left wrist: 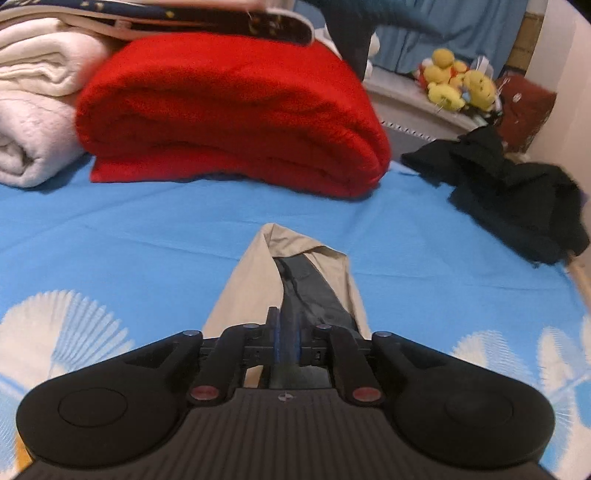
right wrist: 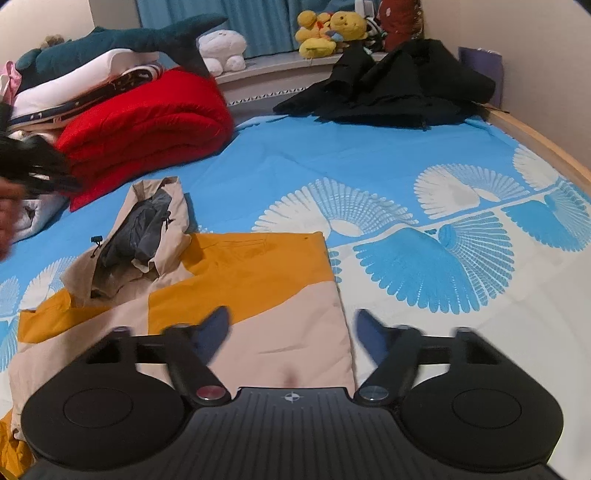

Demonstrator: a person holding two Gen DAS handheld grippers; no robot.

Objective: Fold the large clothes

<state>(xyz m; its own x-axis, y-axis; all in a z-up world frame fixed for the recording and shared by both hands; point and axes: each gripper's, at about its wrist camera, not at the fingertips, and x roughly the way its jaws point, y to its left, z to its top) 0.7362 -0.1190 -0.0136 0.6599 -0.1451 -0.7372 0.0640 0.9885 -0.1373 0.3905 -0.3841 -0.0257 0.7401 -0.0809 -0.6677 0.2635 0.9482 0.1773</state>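
An orange and beige jacket [right wrist: 251, 266] lies flat on the blue bedsheet [right wrist: 332, 155]. Its beige hood [right wrist: 147, 221] with grey lining points toward the red blanket. In the left wrist view the hood [left wrist: 255, 273] stretches straight ahead of my left gripper [left wrist: 286, 339], whose jaws stand nearly together with the grey lining running in between the pads. In the right wrist view that gripper [right wrist: 40, 170] is a dark blur with a hand at the left edge. My right gripper [right wrist: 291, 332] is open above the jacket's beige right edge, with nothing pinched.
A folded red blanket [left wrist: 229, 114] and white bedding [left wrist: 33, 110] lie beyond the hood. Black clothes [right wrist: 399, 85] are heaped at the far right by the wooden bed edge [right wrist: 546, 147]. Plush toys [right wrist: 328, 33] and a stuffed shark [right wrist: 122, 40] sit at the back.
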